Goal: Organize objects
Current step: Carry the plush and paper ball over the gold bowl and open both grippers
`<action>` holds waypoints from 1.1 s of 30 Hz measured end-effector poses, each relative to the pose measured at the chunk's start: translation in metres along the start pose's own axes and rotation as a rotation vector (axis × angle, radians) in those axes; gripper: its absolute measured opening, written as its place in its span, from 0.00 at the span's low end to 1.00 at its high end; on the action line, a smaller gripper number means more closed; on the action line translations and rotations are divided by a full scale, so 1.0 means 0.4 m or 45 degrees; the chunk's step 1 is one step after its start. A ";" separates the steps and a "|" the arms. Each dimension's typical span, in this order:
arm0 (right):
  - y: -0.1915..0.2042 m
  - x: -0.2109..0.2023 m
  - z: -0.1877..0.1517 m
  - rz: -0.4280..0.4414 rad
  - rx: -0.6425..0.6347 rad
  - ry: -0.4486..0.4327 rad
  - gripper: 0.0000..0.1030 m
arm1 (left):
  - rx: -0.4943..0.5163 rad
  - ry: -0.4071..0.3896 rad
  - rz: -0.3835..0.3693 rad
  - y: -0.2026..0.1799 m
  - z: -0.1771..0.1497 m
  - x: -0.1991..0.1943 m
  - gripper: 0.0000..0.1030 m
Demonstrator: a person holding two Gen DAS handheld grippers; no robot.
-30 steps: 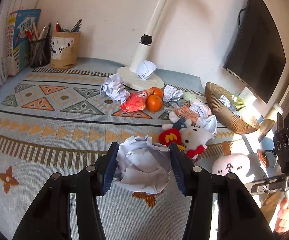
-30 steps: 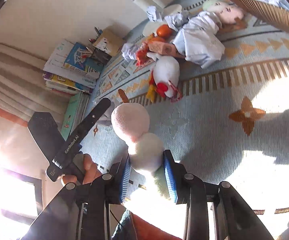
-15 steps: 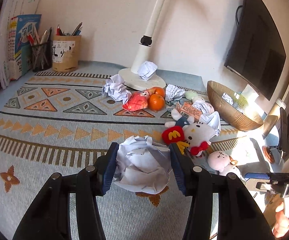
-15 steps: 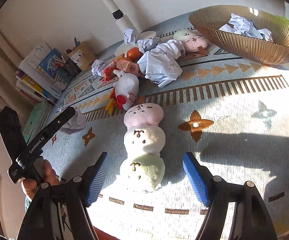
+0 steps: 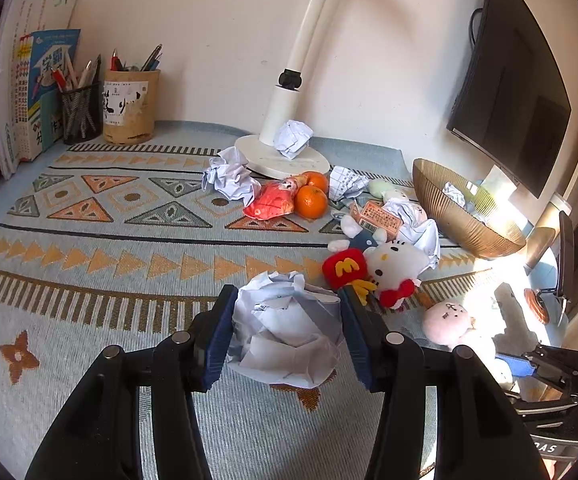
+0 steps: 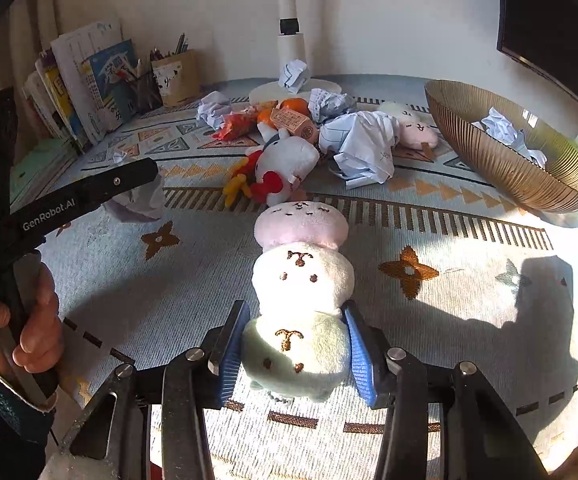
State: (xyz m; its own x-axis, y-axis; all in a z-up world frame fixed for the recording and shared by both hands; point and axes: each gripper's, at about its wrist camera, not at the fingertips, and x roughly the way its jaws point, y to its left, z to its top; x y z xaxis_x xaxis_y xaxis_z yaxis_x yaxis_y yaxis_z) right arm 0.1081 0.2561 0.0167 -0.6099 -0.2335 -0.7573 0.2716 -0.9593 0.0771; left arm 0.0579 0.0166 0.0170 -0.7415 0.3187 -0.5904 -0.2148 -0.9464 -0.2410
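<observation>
My left gripper (image 5: 287, 328) is shut on a crumpled paper ball (image 5: 285, 334) and holds it over the patterned mat (image 5: 89, 240). My right gripper (image 6: 295, 346) has its blue pads against the green end of a three-ball dango plush (image 6: 303, 280), pink, white and green, which lies on the mat (image 6: 449, 280). The plush also shows in the left wrist view (image 5: 447, 320), beside the right gripper (image 5: 529, 364). The left gripper with its paper shows in the right wrist view (image 6: 137, 184). A gold ribbed bowl (image 5: 465, 224) (image 6: 509, 160) at the right holds crumpled paper.
A heap in the middle holds a Hello Kitty plush (image 5: 393, 266), two oranges (image 5: 311, 202), a red packet (image 5: 271, 202), paper balls (image 5: 229, 176) and a small carton (image 5: 377, 218). A lamp base (image 5: 281, 156), pen cups (image 5: 129, 106), books (image 5: 17, 88) and a monitor (image 5: 517, 76) stand behind.
The right gripper set the dango plush down on the mat, opened wide, then closed in on its green end. The left gripper keeps its paper ball, nearly still.
</observation>
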 end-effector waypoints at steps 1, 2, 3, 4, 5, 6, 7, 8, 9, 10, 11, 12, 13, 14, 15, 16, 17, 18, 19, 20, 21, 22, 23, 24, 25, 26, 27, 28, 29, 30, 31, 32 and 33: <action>-0.018 -0.035 0.007 -0.023 0.006 -0.039 0.44 | 0.013 0.013 0.002 -0.006 0.002 0.004 0.47; -0.040 -0.071 0.017 -0.046 0.015 -0.084 0.44 | 0.021 0.029 -0.009 -0.014 0.007 0.008 0.47; -0.065 -0.109 0.032 -0.072 0.031 -0.133 0.44 | 0.028 0.038 -0.021 -0.026 0.016 0.009 0.47; -0.094 -0.144 0.048 -0.103 0.053 -0.179 0.44 | 0.043 0.031 -0.034 -0.045 0.031 0.005 0.47; -0.125 -0.181 0.068 -0.135 0.082 -0.226 0.44 | 0.062 0.012 -0.056 -0.069 0.055 -0.003 0.47; -0.157 -0.217 0.089 -0.164 0.115 -0.275 0.44 | 0.082 -0.008 -0.085 -0.098 0.084 -0.011 0.47; -0.190 -0.250 0.109 -0.190 0.153 -0.326 0.44 | 0.100 -0.027 -0.122 -0.133 0.118 -0.018 0.47; -0.224 -0.281 0.130 -0.214 0.194 -0.376 0.44 | 0.119 -0.048 -0.159 -0.170 0.154 -0.023 0.47; -0.256 -0.309 0.149 -0.236 0.234 -0.419 0.44 | 0.140 -0.069 -0.187 -0.210 0.189 -0.025 0.47; -0.288 -0.330 0.168 -0.255 0.272 -0.455 0.44 | 0.165 -0.087 -0.216 -0.255 0.225 -0.024 0.47; -0.318 -0.351 0.186 -0.273 0.316 -0.496 0.44 | 0.188 -0.098 -0.250 -0.301 0.259 -0.017 0.47; -0.347 -0.364 0.202 -0.288 0.356 -0.530 0.44 | 0.210 -0.102 -0.283 -0.346 0.289 -0.005 0.47; -0.375 -0.369 0.216 -0.301 0.392 -0.552 0.44 | 0.231 -0.102 -0.306 -0.390 0.315 0.012 0.47; -0.403 -0.368 0.230 -0.321 0.430 -0.560 0.44 | 0.248 -0.098 -0.326 -0.433 0.338 0.034 0.47; -0.431 -0.360 0.244 -0.337 0.464 -0.558 0.44 | 0.255 -0.090 -0.345 -0.467 0.357 0.059 0.47; -0.456 -0.346 0.256 -0.343 0.488 -0.544 0.44 | 0.252 -0.073 -0.368 -0.496 0.372 0.089 0.47; -0.479 -0.327 0.266 -0.347 0.509 -0.521 0.44 | 0.245 -0.052 -0.394 -0.520 0.384 0.120 0.47; -0.501 -0.308 0.275 -0.356 0.528 -0.499 0.44 | 0.239 -0.037 -0.408 -0.540 0.392 0.150 0.47; -0.518 -0.287 0.283 -0.363 0.540 -0.481 0.44 | 0.236 -0.026 -0.410 -0.556 0.395 0.179 0.47; -0.533 -0.268 0.292 -0.370 0.547 -0.460 0.44 | 0.233 -0.014 -0.409 -0.569 0.398 0.208 0.47; -0.547 -0.250 0.300 -0.377 0.553 -0.441 0.44 | 0.224 0.002 -0.411 -0.578 0.399 0.237 0.47; -0.557 -0.234 0.307 -0.380 0.554 -0.430 0.44 | 0.211 0.020 -0.415 -0.584 0.398 0.264 0.47; -0.566 -0.219 0.315 -0.384 0.554 -0.419 0.44 | 0.203 0.032 -0.415 -0.590 0.397 0.288 0.47; -0.575 -0.205 0.322 -0.393 0.558 -0.409 0.45 | 0.197 0.037 -0.414 -0.596 0.395 0.308 0.47; -0.585 -0.191 0.327 -0.400 0.558 -0.397 0.45 | 0.191 0.039 -0.409 -0.601 0.392 0.323 0.48; -0.595 -0.171 0.334 -0.399 0.556 -0.365 0.48 | 0.182 0.029 -0.400 -0.608 0.390 0.335 0.53; -0.603 -0.153 0.337 -0.396 0.564 -0.329 0.59 | 0.167 0.018 -0.390 -0.609 0.388 0.343 0.71; -0.607 -0.141 0.336 -0.390 0.571 -0.315 0.63 | 0.153 0.017 -0.380 -0.609 0.388 0.349 0.81; -0.607 -0.133 0.332 -0.387 0.567 -0.307 0.64 | 0.140 0.017 -0.388 -0.606 0.386 0.349 0.91; -0.604 -0.128 0.326 -0.388 0.564 -0.295 0.64 | 0.133 0.018 -0.397 -0.601 0.384 0.348 0.92; -0.599 -0.128 0.318 -0.381 0.564 -0.293 0.64 | 0.135 0.024 -0.401 -0.599 0.383 0.343 0.92; -0.597 -0.133 0.310 -0.366 0.564 -0.295 0.64 | 0.139 0.029 -0.400 -0.593 0.380 0.338 0.92; -0.593 -0.138 0.303 -0.351 0.564 -0.295 0.64 | 0.142 0.029 -0.395 -0.584 0.377 0.326 0.92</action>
State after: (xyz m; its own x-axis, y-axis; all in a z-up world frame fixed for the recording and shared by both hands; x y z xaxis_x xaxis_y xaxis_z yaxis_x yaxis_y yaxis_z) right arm -0.0127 0.4774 0.1189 -0.7750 0.0540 -0.6297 -0.2282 -0.9530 0.1991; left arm -0.0846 0.2713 0.1124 -0.6156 0.5928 -0.5193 -0.4976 -0.8033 -0.3272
